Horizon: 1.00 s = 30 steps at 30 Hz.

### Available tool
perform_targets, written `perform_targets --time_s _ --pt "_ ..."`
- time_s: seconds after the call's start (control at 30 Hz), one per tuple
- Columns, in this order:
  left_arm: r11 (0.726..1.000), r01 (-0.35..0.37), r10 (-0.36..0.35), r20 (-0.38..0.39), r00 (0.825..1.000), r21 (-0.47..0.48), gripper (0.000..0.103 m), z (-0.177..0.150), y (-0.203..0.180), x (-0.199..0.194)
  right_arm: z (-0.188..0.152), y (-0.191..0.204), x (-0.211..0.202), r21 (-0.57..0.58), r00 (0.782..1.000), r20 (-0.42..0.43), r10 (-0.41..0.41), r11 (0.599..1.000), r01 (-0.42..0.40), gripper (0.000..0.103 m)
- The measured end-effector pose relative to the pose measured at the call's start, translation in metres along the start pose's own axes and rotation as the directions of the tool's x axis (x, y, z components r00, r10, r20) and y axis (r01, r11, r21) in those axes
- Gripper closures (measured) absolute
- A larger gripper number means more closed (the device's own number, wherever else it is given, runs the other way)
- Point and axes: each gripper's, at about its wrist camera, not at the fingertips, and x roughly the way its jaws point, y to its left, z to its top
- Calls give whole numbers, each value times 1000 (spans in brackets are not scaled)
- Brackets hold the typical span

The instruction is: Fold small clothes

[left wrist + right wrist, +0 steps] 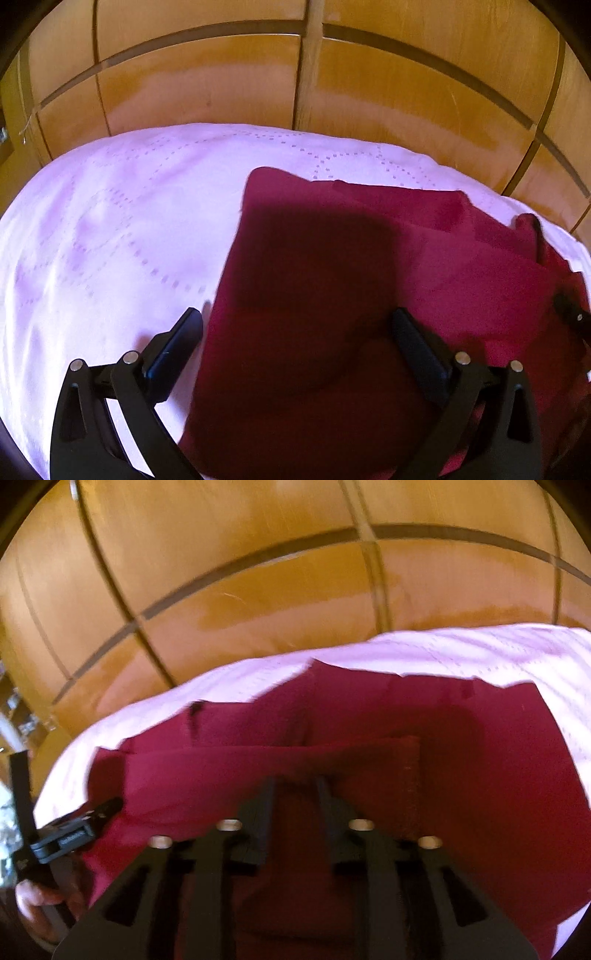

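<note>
The red cloth (314,295) lies partly folded on the bed (110,229); the right tool (295,786) pinches a raised fold to carry it over, while the left tool (297,321) hovers released above.

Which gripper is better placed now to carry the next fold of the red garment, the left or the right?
Probably the right. The right gripper is nearly closed on a raised fold of the red garment. The left gripper is open over the cloth, holding nothing.
</note>
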Motion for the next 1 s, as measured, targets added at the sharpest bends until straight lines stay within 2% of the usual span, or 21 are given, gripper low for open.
perform_targets --time_s 0.03,0.13,0.2,0.27,0.37,0.47,0.53,0.7,0.73,0.77,0.83,0.87,0.9,0.93,0.97,1.0 --pt "1000 12 -12 6 1000 -7 2 0 2 -5 2 4 -7 -16 1000 12 12 1000 -11 45" --pt "998 20 -17 63 998 -57 2 9 8 -21 18 10 -19 -63 999 49 20 998 -17 45" --pt "995 52 -43 102 994 -90 2 23 5 -30 36 8 -14 -74 999 45 -14 997 18 45" --pt "995 52 -42 119 992 -80 2 36 -4 -32 54 4 -2 -91 997 42 -60 994 64 45" --pt "998 60 -60 80 995 3 2 57 -32 -19 77 -4 20 -88 995 13 -103 991 104 45" --pt "991 109 -107 -29 994 76 2 72 -65 16 92 -12 50 -68 992 -64 -108 992 104 45" --pt "987 114 -107 -64 992 116 2 76 -76 35 96 -14 67 -77 987 -107 -121 991 113 45" --pt "968 84 -66 -81 995 235 2 89 -102 65 93 -25 81 -94 986 -120 -118 990 107 44" --pt "955 70 -49 -80 996 287 2 88 -108 72 90 -24 83 -106 987 -112 -117 989 106 48" --pt "952 73 -49 -88 995 296 2 85 -108 76 88 -23 83 -125 986 -107 -130 985 116 55" --pt "956 95 -76 -81 994 277 2 84 -104 77 84 -17 84 -162 980 -88 -180 973 164 84" --pt "956 105 -87 -77 993 274 3 84 -103 76 83 -17 82 -163 981 -75 -179 973 165 92" --pt "954 120 -105 -68 992 276 15 83 -102 74 83 -16 79 -161 983 -66 -173 974 161 96" --pt "948 142 -134 -47 990 285 33 82 -100 68 83 -17 75 -154 984 -47 -170 975 161 98" --pt "940 158 -159 -24 987 301 44 79 -101 61 83 -18 68 -142 987 -8 -163 977 161 98" --pt "934 166 -172 -9 985 315 65 75 -99 57 82 -19 60 -134 987 31 -157 978 160 98"
